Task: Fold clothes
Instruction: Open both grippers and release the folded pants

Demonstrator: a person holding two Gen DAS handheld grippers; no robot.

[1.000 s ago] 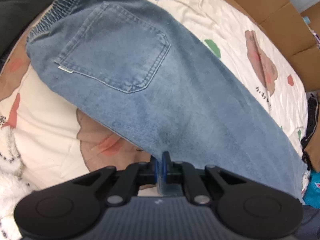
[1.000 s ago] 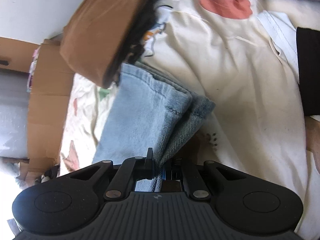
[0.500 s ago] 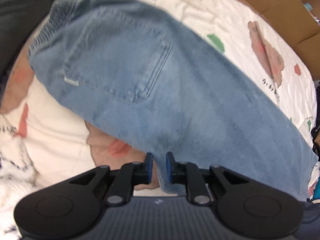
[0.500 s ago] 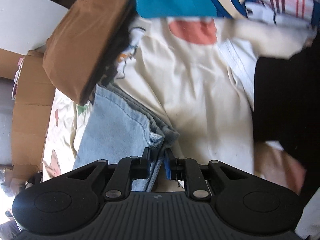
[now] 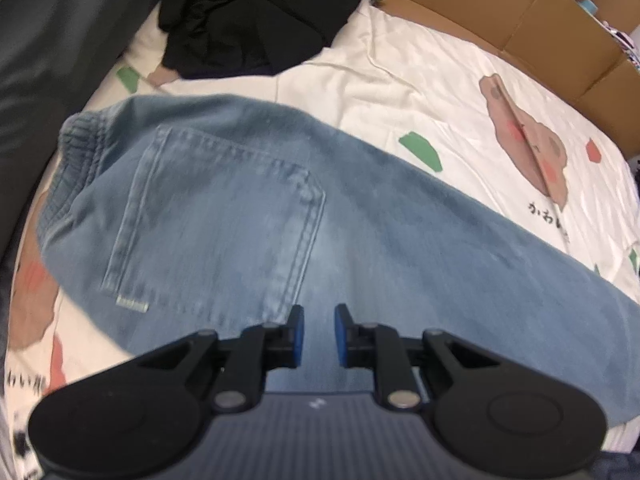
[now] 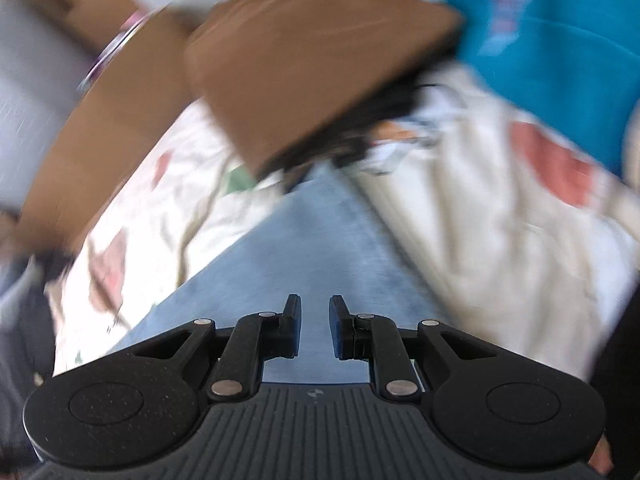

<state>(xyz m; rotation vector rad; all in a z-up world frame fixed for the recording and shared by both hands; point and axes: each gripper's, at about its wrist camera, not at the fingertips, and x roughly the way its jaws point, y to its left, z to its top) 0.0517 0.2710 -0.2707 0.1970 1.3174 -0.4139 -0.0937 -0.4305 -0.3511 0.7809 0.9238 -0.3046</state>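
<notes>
One pair of jeans [image 5: 360,240] lay flat across the bed, pale blue denim folded lengthwise; one patch pocket [image 5: 216,224] faced up with double stitching round its edge, and the ribbed elastic waistband [image 5: 68,168] bunched at the left end. Under it was one cream sheet [image 5: 400,68], soft and creased, printed with pink-brown bears, small green shapes and red patches; one crumpled black garment [image 5: 248,20] sat at the far edge of the sheet, well apart from the jeans. Flat brown cardboard [image 5: 520,12], stiff and creased at its folds, ran along the far right side.

There were two grippers, both black plastic with blue pads. The left gripper [image 5: 318,334] hovered over the denim just right of the pocket, its jaws parted by a narrow gap with nothing pinched between them. The right gripper [image 6: 314,328] stood likewise released over the narrow end of the jeans [image 6: 312,248], the cloth showing through the gap but not pressed; that view was badly blurred. Beyond it I could make out one brown cardboard flap [image 6: 312,60] and one teal garment [image 6: 560,40] on the cream sheet [image 6: 500,220].
</notes>
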